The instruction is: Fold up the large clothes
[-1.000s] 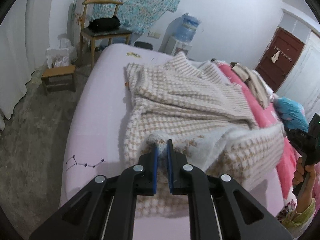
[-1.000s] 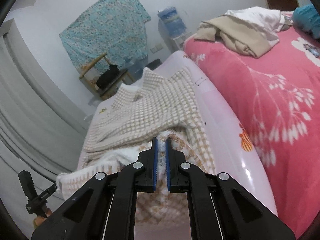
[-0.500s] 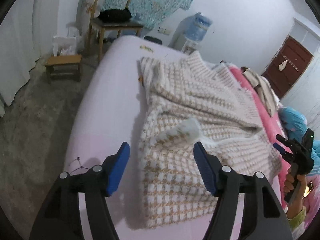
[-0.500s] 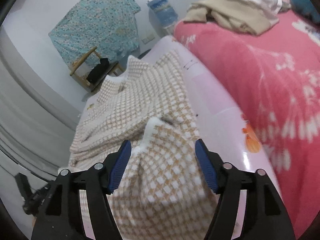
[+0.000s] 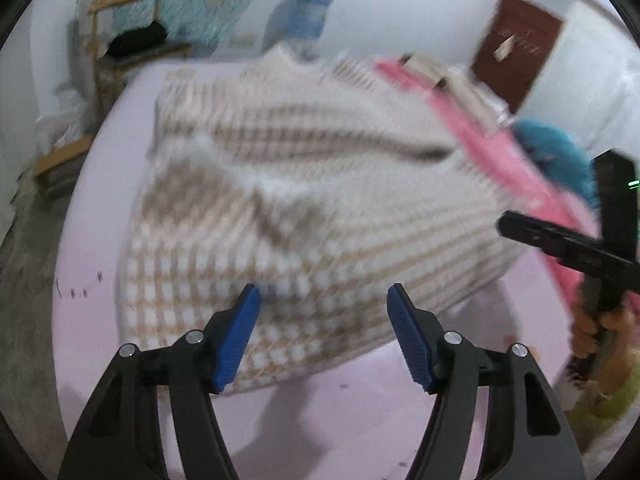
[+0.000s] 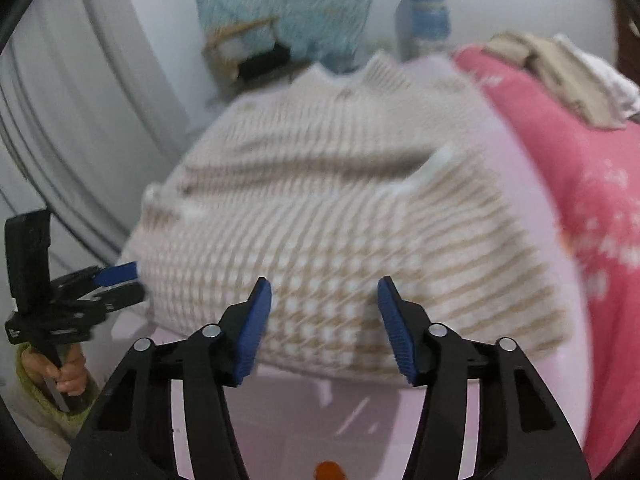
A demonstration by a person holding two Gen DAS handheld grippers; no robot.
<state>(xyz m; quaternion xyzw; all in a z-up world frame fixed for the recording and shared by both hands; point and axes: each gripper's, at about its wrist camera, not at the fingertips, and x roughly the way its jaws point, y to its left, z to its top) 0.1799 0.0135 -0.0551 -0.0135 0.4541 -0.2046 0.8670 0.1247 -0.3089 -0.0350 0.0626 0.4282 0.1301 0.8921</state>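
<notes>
A cream and tan checked knit garment (image 5: 304,208) lies on the pale pink bed (image 5: 92,320), its near part folded over the rest. It also shows in the right wrist view (image 6: 332,216). My left gripper (image 5: 323,332) is open and empty, held above the garment's near edge. My right gripper (image 6: 325,324) is open and empty, also over the near edge. The right gripper shows at the right in the left wrist view (image 5: 560,248). The left gripper shows at the left in the right wrist view (image 6: 80,296). Both views are motion-blurred.
A bright pink blanket (image 6: 580,168) with a pile of beige and white clothes (image 6: 560,68) lies to the right. A wooden chair (image 5: 132,48), a stool (image 5: 60,156) and a water dispenser (image 5: 304,20) stand beyond the bed. A dark red door (image 5: 516,48) is at the far right.
Both grippers were shut on the garment's edge a second ago. They opened, let it drop folded onto the rest, and have pulled back toward the near edge of the bed.
</notes>
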